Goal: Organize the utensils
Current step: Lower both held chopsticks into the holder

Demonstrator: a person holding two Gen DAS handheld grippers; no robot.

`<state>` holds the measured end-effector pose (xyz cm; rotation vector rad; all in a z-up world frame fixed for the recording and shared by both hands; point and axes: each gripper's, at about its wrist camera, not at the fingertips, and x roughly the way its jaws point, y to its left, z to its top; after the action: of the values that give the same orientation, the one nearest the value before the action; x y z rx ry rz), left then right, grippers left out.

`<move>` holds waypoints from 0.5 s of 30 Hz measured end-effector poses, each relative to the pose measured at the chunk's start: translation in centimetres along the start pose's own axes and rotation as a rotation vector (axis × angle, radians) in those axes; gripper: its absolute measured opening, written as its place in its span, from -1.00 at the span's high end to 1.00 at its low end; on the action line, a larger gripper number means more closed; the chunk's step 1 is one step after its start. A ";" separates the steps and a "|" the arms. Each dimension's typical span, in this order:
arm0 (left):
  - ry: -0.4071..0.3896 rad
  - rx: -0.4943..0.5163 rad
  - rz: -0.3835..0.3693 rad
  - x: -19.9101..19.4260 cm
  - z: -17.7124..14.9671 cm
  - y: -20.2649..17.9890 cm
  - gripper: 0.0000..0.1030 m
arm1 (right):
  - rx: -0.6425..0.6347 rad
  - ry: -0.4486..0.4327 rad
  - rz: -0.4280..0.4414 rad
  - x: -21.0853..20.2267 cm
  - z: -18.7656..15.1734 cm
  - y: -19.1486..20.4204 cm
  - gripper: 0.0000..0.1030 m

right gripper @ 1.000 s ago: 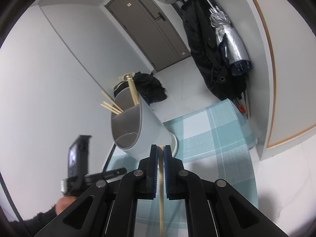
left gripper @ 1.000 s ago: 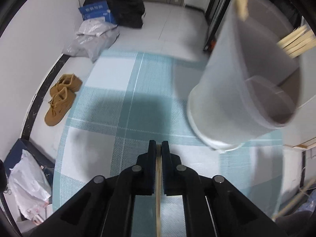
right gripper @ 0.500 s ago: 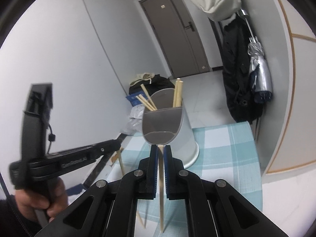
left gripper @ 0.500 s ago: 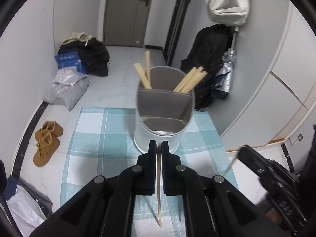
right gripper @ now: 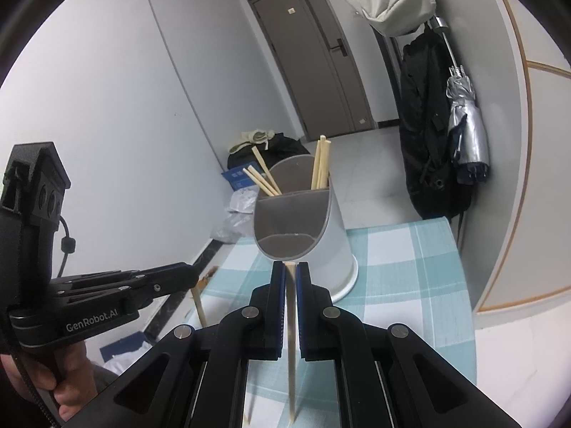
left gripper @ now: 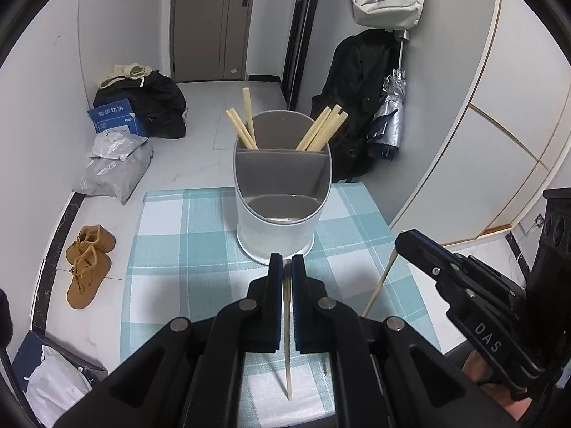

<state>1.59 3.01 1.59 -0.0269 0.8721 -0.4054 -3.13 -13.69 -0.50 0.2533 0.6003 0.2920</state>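
holder (left gripper: 274,228) base contents unclear (glare), shoebox (left gripper: 53,367) cut off

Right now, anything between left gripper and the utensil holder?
Nothing: left wrist view shows only bare checked cloth between left gripper and utensil holder.

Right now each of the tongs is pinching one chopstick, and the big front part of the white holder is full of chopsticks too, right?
Not quite. In the left wrist view the white holder's front part holds no chopsticks; they stand in the two back parts. The left tongs and right tongs do each pinch one chopstick.
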 end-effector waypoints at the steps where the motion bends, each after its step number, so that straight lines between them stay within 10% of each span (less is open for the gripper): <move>1: 0.000 0.001 0.001 0.0 0.1 0.0 0.99 | -0.002 -0.006 0.002 -0.2 0.2 0.1 0.90; 15: 0.033 0.047 -0.009 -1.3 3.5 -0.9 0.99 | -0.022 -0.025 0.035 0.2 3.6 1.2 0.90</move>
<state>3.18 2.10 5.02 0.0191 0.8951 -0.4360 -1.14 -13.03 2.64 0.2459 0.5680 0.3291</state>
